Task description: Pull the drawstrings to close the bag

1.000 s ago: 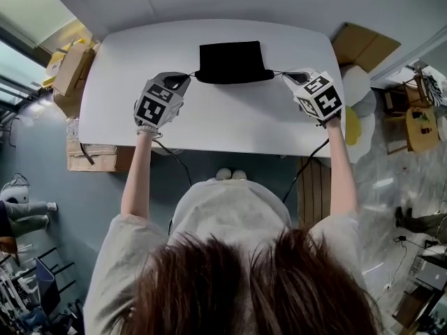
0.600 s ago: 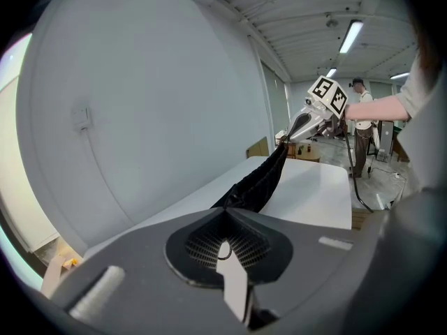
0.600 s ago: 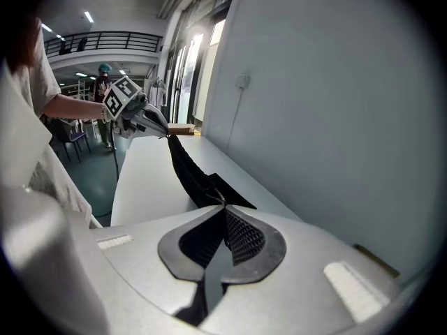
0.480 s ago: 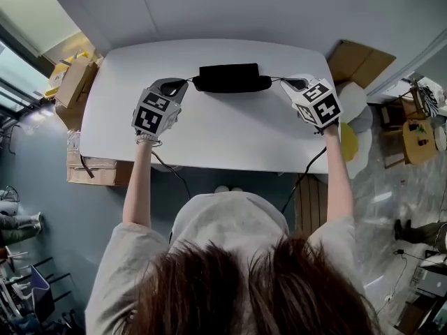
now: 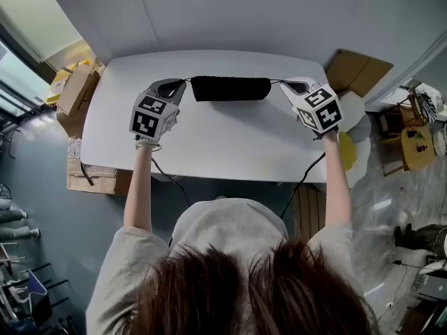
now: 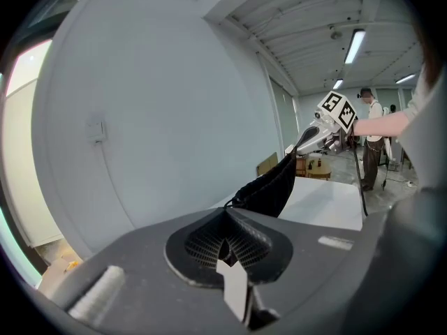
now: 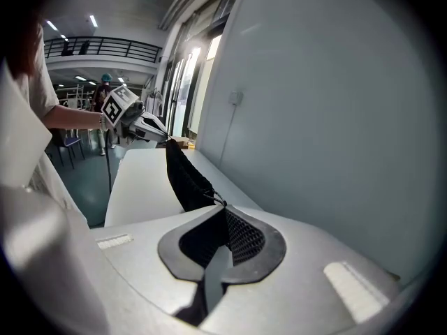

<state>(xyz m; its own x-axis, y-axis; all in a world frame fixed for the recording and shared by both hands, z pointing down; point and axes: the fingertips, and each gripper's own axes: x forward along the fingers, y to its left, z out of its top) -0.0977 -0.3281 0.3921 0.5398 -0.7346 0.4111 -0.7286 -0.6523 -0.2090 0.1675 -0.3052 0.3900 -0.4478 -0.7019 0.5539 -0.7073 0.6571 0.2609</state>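
A black drawstring bag (image 5: pixel 230 88) hangs above the far half of the white table (image 5: pixel 209 138), stretched between both grippers. My left gripper (image 5: pixel 180 84) is shut on the bag's left drawstring (image 5: pixel 187 80); my right gripper (image 5: pixel 285 84) is shut on the right drawstring (image 5: pixel 276 80). In the left gripper view the bag (image 6: pixel 269 185) hangs from the cord that runs into the closed jaws (image 6: pixel 225 211), with the other gripper (image 6: pixel 311 137) at its far end. The right gripper view mirrors this: the bag (image 7: pixel 184 175) leads into the closed jaws (image 7: pixel 223 206), the left gripper (image 7: pixel 150 128) beyond.
A grey wall stands right behind the table. Cardboard boxes (image 5: pixel 73 86) sit on the floor at the left, another box (image 5: pixel 357 68) at the right. Cables (image 5: pixel 307 176) trail from the grippers over the table's near edge.
Both grippers have risen with the drawstrings taut. The bag has lifted off the table and now shows as a narrow band instead of a broad flat rectangle.
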